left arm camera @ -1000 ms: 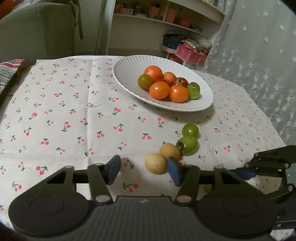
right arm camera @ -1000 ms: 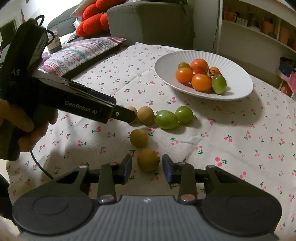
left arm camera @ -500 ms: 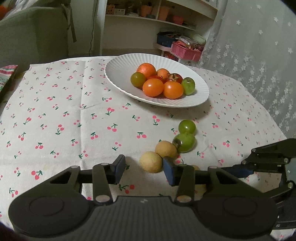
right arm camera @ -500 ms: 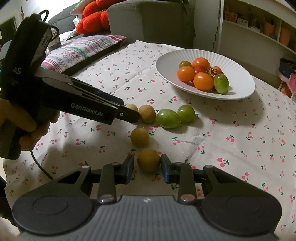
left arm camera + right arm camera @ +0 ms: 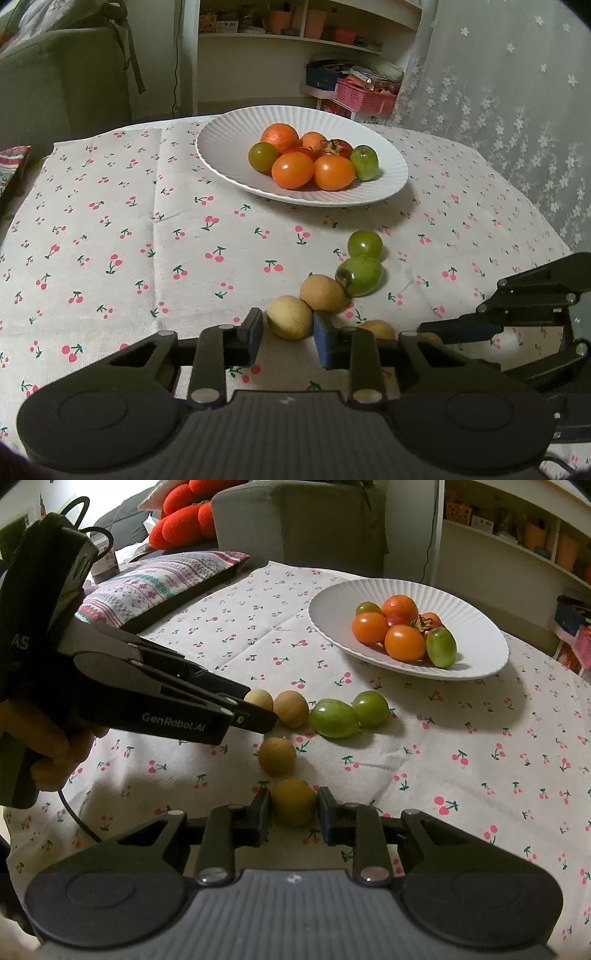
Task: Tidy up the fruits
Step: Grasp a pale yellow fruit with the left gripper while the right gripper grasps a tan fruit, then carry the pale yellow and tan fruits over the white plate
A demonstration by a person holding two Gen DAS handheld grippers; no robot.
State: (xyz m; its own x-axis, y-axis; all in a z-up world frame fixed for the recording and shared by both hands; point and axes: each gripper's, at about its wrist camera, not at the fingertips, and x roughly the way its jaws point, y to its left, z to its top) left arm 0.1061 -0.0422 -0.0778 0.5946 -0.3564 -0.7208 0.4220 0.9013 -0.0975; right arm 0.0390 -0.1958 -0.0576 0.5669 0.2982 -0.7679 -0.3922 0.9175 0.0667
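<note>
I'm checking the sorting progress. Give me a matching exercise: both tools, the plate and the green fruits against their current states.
Things:
1. left tool
2. right tool
3. white plate
4. green fruits

States:
A. holds orange fruits among others
B. shut on the brown fruit
C. loose on the tablecloth
D. shut on the pale tan fruit

Pairs: 1-D, 2-B, 3-A, 4-C.

Both tools' jaws have just been closing, each with its fruit between them.
</note>
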